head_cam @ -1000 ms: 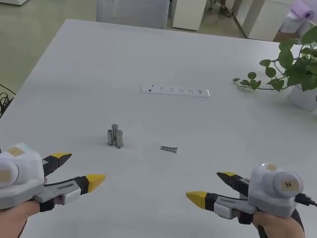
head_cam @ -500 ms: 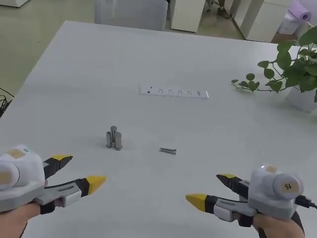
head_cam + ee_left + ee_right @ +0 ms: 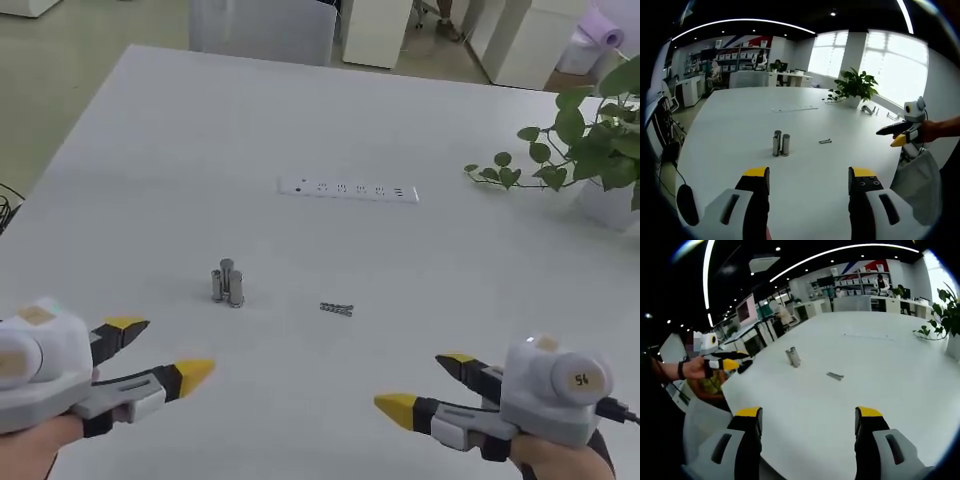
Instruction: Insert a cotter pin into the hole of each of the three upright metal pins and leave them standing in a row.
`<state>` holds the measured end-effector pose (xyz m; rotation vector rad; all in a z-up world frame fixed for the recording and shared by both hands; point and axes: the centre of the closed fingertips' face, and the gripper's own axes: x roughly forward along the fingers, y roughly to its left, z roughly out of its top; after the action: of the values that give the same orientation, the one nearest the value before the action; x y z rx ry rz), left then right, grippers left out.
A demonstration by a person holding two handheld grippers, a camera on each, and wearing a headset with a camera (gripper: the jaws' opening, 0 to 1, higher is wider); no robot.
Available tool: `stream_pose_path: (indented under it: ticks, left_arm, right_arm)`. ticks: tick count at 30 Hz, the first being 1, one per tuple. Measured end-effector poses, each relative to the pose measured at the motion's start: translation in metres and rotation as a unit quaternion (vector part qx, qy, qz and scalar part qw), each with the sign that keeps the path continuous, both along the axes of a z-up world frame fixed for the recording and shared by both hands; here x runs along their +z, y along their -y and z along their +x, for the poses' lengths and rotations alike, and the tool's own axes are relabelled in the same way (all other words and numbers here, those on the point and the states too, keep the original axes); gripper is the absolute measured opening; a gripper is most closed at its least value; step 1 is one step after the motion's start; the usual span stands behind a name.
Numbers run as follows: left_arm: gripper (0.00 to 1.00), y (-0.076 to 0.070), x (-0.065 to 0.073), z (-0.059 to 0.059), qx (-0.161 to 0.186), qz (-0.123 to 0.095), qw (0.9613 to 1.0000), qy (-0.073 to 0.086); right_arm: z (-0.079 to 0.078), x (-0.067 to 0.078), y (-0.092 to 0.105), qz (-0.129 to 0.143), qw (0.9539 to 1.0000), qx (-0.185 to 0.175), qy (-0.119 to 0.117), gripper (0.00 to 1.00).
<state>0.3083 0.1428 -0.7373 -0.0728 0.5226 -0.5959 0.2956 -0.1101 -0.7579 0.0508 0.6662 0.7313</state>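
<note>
Three short upright metal pins [image 3: 228,284] stand bunched together on the white table, also seen as the metal pins [image 3: 780,144] and the metal pins [image 3: 793,357]. A small pile of cotter pins [image 3: 337,309] lies to their right, the same cotter pins [image 3: 825,141] and cotter pins [image 3: 835,375] showing in both gripper views. My left gripper [image 3: 160,350] hovers open at the near left, well short of the pins. At the near right my right gripper [image 3: 428,384] is open too, holding nothing.
A white power strip [image 3: 347,189] lies flat farther back on the table. A potted plant [image 3: 590,150] stands at the far right edge. A chair [image 3: 265,28] sits beyond the far end. Bare tabletop [image 3: 300,400] lies between the grippers.
The head view has tilted slightly, so pins and power strip sit a little lower in the picture. Both grippers stay open in about the same places.
</note>
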Motion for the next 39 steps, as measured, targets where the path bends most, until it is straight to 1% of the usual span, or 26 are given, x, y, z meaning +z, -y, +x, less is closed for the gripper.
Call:
stream_pose_path:
  ticks: [13, 18, 21, 30, 39]
  left_arm:
    - [0.62, 0.006, -0.009, 0.006, -0.009, 0.004, 0.9999, -0.003]
    - [0.62, 0.01, -0.013, 0.01, -0.013, 0.003, 0.9999, -0.004]
    - [0.61, 0.012, -0.014, 0.014, -0.014, 0.001, 0.9999, -0.005]
    - [0.6, 0.02, -0.022, 0.027, -0.022, 0.003, 0.9997, -0.006]
    - [0.59, 0.026, -0.028, 0.043, -0.024, 0.001, 0.9997, -0.007]
  right_arm:
    - [-0.005, 0.0, -0.004, 0.0, 1.0, 0.007, -0.002, 0.78]
    - [-0.006, 0.0, -0.004, -0.001, 1.0, 0.009, -0.002, 0.77]
    - [-0.007, 0.001, -0.004, 0.0, 1.0, 0.01, -0.002, 0.77]
    - [-0.01, 0.001, -0.006, 0.0, 0.9999, 0.013, -0.004, 0.77]
    - [-0.012, -0.001, -0.007, 0.0, 0.9999, 0.015, -0.008, 0.76]
